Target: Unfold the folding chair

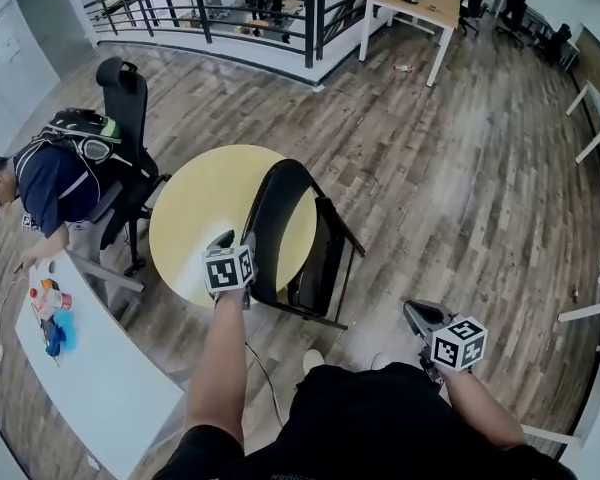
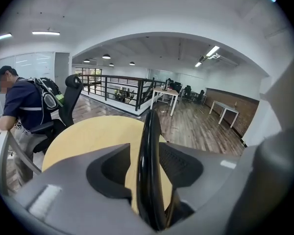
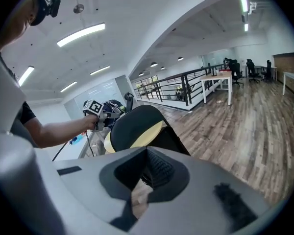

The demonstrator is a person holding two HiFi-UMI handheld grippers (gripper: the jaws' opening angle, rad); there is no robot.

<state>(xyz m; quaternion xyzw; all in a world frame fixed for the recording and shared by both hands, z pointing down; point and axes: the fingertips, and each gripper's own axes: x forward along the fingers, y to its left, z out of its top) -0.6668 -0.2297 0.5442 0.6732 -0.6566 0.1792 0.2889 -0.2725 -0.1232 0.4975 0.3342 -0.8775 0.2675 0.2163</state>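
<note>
A black folding chair [image 1: 292, 230] stands folded, its back leaning against a round yellow table [image 1: 190, 208]. My left gripper [image 1: 230, 242] is at the top left edge of the backrest. In the left gripper view its jaws stand open [image 2: 146, 161] with the thin black backrest rim [image 2: 150, 146] upright between them, and a gap shows beside the rim. My right gripper [image 1: 414, 315] hangs low at the right, apart from the chair. Its jaws meet with nothing in them [image 3: 148, 153]; beyond them I see the chair's back [image 3: 137, 126] and the left gripper's marker cube [image 3: 93, 107].
A person [image 1: 50, 190] sits at the left by a black office chair [image 1: 126, 98], leaning over a white desk [image 1: 100, 378]. A black railing [image 1: 230, 3] runs along the back, a wooden table [image 1: 415, 6] beyond. Wood floor [image 1: 460, 188] spreads to the right.
</note>
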